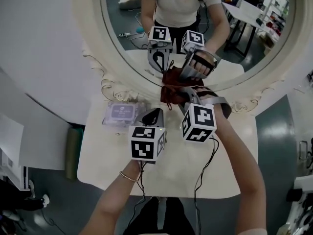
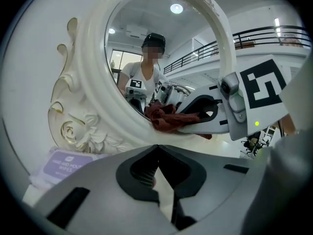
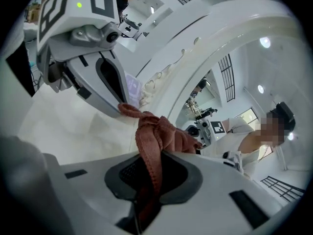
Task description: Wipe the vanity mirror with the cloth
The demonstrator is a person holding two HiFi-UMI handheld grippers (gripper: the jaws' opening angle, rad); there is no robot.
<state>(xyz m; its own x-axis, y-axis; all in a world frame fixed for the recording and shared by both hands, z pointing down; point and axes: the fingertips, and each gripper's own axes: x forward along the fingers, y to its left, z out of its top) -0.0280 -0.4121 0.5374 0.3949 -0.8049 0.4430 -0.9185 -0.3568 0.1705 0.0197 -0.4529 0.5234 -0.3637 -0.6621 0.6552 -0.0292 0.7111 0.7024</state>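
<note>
Right gripper [image 1: 182, 96] is clamping a red cloth [image 1: 172, 93] at the vanity mirror's [image 1: 120, 13] lower edge.
Left gripper [image 1: 153, 115] is hovering beside it, jaws closed, empty.

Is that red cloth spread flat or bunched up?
Bunched up: the cloth is a crumpled wad pinched in the right gripper.

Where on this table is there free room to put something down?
The table is bare at its front left corner, in front of the wipes pack, and in a strip right of the right gripper. It is crowded along the mirror frame, where the cloth, the pack and the left gripper sit.
</note>
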